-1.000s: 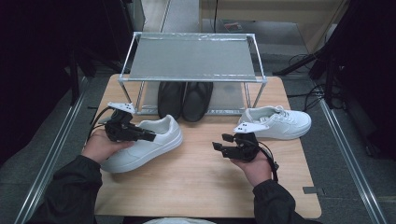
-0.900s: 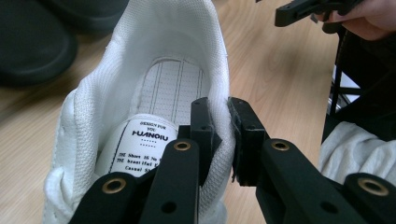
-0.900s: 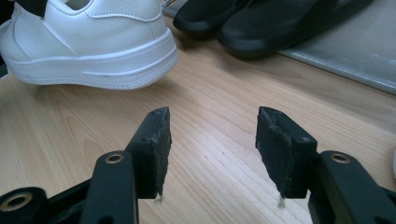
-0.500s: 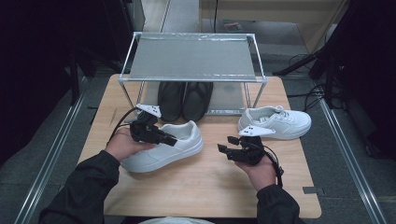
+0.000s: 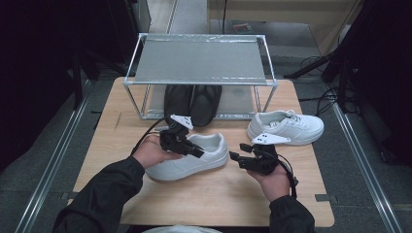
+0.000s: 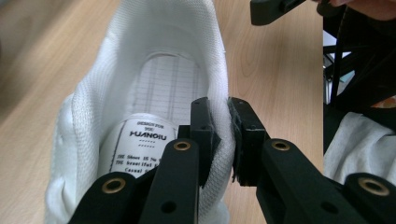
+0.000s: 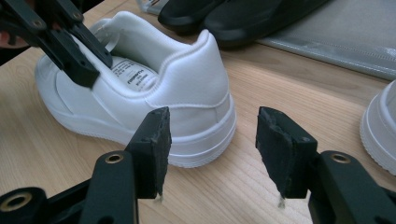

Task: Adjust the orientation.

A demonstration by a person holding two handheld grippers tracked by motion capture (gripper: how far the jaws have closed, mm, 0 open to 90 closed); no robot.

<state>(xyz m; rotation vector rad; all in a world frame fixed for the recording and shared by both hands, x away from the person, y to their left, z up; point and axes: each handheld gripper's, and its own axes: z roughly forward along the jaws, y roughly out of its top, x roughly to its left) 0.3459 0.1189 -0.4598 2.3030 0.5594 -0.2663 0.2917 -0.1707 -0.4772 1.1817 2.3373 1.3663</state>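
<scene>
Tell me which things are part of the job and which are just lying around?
Part of the job: left gripper pinching the near white shoe; open right gripper; other white shoe.
Just lying around: black shoes; metal rack.

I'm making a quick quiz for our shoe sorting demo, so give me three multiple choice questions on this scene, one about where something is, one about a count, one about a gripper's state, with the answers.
1. Where are the black shoes?
A. on top of the rack
B. under the rack's shelf
C. at the table's near edge

2. How many white sneakers lie on the table?
A. one
B. two
C. three

3. What is the left gripper doing?
A. hanging open above the table
B. pinching a black shoe
C. pinching the collar of a white sneaker

Answers:
1 B, they sit beneath the metal rack.
2 B, the held sneaker and the other sneaker to its right.
3 C, the left gripper view shows its jaws closed on the mesh collar wall.
</scene>
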